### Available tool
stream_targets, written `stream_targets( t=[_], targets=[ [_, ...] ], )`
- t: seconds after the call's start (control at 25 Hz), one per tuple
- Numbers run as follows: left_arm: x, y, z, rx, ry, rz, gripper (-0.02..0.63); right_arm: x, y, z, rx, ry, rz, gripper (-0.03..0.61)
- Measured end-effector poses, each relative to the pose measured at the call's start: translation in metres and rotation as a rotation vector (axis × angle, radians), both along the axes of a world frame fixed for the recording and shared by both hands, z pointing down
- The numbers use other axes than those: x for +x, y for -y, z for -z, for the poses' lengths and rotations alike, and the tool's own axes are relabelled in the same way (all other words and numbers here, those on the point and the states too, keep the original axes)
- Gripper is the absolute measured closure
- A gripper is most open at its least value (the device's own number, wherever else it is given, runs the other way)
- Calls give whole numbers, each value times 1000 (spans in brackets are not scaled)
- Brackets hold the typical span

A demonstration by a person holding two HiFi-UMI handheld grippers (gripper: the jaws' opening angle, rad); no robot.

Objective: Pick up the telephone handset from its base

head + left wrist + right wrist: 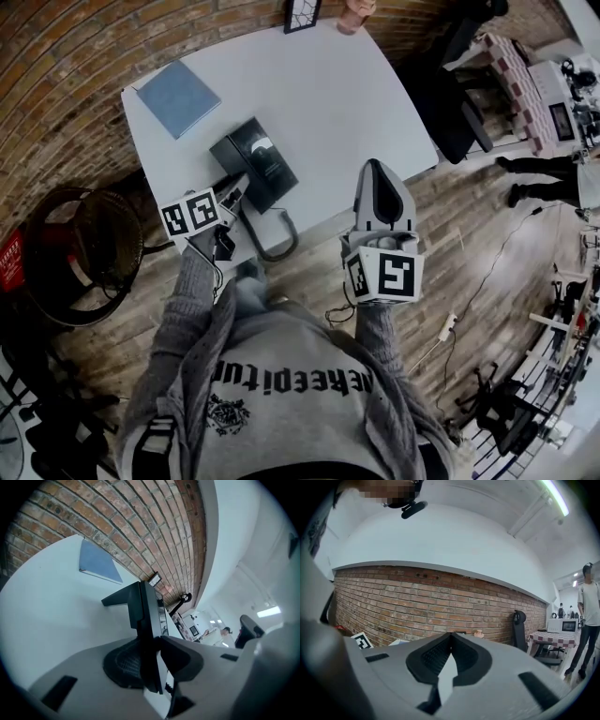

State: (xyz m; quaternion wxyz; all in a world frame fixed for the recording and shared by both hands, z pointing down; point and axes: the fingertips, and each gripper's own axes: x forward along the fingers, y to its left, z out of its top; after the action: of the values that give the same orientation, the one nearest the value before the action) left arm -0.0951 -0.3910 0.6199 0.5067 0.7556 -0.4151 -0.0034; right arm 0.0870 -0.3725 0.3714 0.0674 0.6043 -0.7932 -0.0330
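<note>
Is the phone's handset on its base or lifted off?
On its base: in the head view the handset lies along the base's left side, with the left gripper's jaws on it.

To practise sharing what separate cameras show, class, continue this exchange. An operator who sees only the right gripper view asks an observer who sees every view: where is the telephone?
Observer: The black telephone sits on the white table, to the left of your right gripper.
Operator: Is the left gripper near it?
Observer: It is at the telephone's near left end, where the handset lies.
Operator: Is the handset gripped?
Observer: In the left gripper view the handset stands between the pads, which look closed against it.
</note>
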Motion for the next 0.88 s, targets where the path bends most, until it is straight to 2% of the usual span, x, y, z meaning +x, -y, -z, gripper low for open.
stream_targets(
  t=[0.48,0.88],
  targets=[
    [-5,-10,3,-77,-66,92,525,8,-7,4,11,1,-2,575],
    [-8,-16,8,-102,-168,173,540,9,-23,11,24,-4,7,575]
  ],
)
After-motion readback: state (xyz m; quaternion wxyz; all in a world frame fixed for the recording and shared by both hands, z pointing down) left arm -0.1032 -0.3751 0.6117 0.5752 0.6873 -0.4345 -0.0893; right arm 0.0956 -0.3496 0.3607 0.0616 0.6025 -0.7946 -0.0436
